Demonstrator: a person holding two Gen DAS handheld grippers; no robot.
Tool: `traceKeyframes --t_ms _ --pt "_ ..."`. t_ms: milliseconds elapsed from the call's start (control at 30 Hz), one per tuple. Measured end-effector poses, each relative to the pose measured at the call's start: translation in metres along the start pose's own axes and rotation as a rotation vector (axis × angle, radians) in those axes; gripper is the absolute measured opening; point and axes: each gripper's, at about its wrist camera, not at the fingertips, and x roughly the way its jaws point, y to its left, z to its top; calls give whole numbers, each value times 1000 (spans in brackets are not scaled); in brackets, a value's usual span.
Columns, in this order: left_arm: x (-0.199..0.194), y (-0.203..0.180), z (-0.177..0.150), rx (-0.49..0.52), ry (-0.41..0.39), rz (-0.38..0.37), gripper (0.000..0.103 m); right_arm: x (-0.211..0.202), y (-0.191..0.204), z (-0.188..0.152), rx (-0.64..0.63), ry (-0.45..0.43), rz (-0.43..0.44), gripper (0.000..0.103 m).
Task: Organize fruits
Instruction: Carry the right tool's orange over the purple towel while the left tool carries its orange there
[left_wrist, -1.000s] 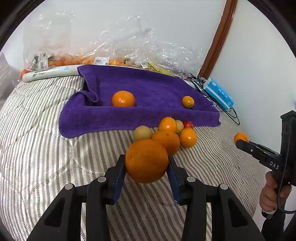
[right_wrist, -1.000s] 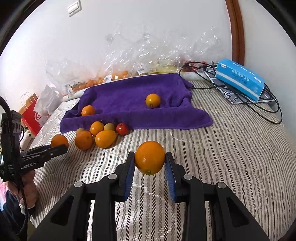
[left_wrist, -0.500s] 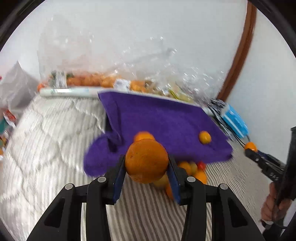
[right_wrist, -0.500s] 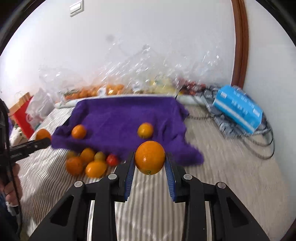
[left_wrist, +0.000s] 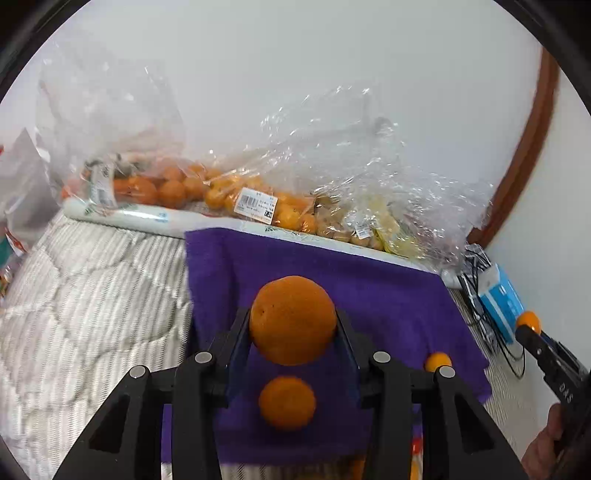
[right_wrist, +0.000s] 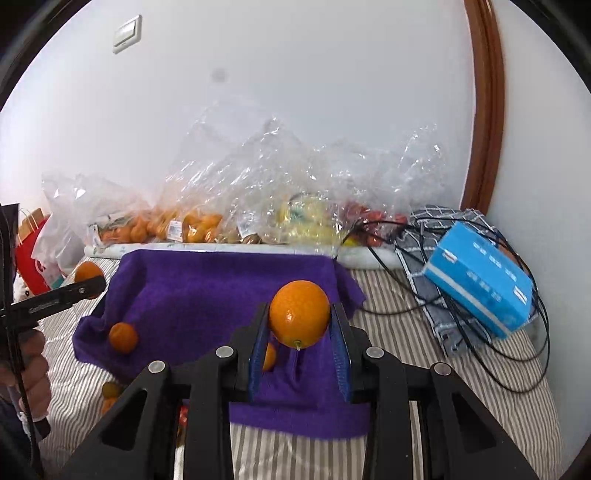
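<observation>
My left gripper (left_wrist: 292, 332) is shut on a large orange (left_wrist: 292, 319), held in the air over the purple towel (left_wrist: 388, 295). Two smaller oranges lie on that towel, one (left_wrist: 287, 402) right below the held fruit and one (left_wrist: 437, 362) near the towel's right side. My right gripper (right_wrist: 299, 325) is shut on a bright orange (right_wrist: 299, 314), also above the purple towel (right_wrist: 192, 291). An orange (right_wrist: 123, 337) rests on the towel's left fold, another (right_wrist: 269, 356) peeks out behind the left finger. The left gripper with its orange (right_wrist: 88, 274) shows at the left edge.
Clear plastic bags of fruit (left_wrist: 229, 192) line the wall behind the towel. A blue box (right_wrist: 480, 280) sits among black cables (right_wrist: 517, 369) on a checked cloth at the right. Loose fruits (right_wrist: 110, 391) lie on the striped bedspread in front of the towel. A red paper bag (right_wrist: 31, 254) stands far left.
Both grippers have risen and moved forward over the purple towel, each still holding its orange. The loose pile of fruit has slid down out of most of both views.
</observation>
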Motion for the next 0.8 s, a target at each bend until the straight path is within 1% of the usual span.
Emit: traceKeyframes --t_ms 67,167,233,267,400,600,667,800 --pt "8 2 -4 -22 -3 8 41 10 -2 1 -4 -2 2 32" --pt "14 7 -10 -9 -2 40 41 25 -9 -6 27 4 27 32" --pt "15 12 -13 -8 -13 51 41 36 -14 -11 51 24 42 32" --pt "16 15 -14 -17 -16 55 41 42 -15 -13 65 47 34 32" --pt "15 31 -13 -95 -24 11 41 52 -19 -19 90 78 48 32" --pt "22 46 -16 -151 -25 9 41 60 -17 -25 79 95 66 32" --pt "23 45 -17 -148 -25 10 41 61 -17 -27 82 98 80 32" --pt "22 39 -18 -118 -32 2 41 63 -14 -29 69 104 70 32"
